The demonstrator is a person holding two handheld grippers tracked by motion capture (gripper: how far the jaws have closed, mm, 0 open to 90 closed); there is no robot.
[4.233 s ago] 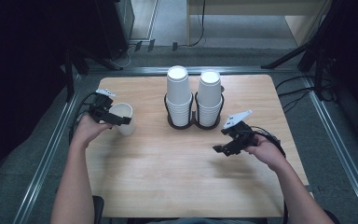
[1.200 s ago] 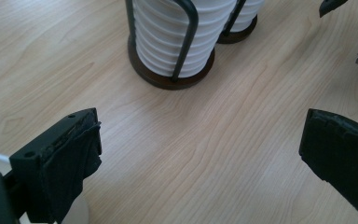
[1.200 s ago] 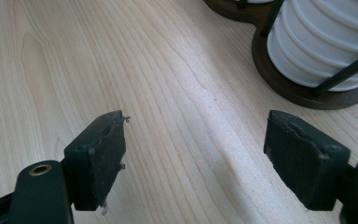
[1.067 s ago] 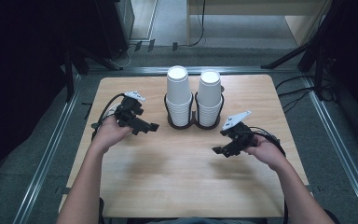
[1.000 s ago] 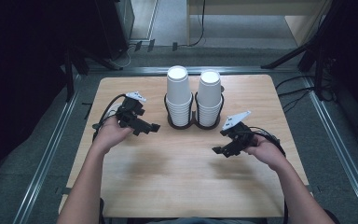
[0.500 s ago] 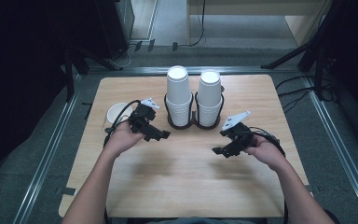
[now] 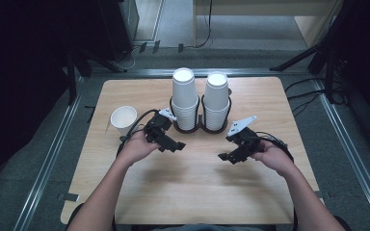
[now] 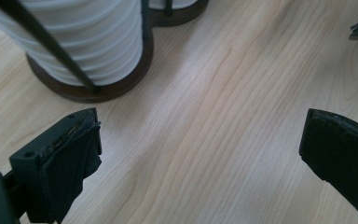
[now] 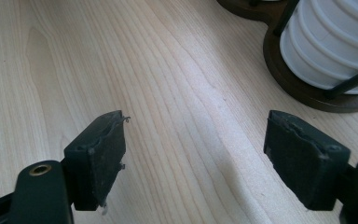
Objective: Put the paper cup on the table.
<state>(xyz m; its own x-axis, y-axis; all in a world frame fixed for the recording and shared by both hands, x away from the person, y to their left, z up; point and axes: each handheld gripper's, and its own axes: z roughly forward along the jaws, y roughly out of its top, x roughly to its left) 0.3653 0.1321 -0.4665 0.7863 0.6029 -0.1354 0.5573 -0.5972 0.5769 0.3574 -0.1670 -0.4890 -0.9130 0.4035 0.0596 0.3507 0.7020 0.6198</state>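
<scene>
Beside the left tool [image 7: 172, 143], open like the right tool [image 7: 230, 156], stand 2 cup stacks [image 7: 185, 98]; single cup [image 7: 124, 120] apart

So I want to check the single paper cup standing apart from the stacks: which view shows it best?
The high view: the single cup stands upright near the table's left edge, open mouth fully visible. The two gripper views show the stacked cups and their holder instead.

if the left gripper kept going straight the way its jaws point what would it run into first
Probably nothing at once: its open, empty jaws point across the bare table. The cup holder's base lies just off that line, and the right gripper sits farther on, though depth is unclear.
</scene>
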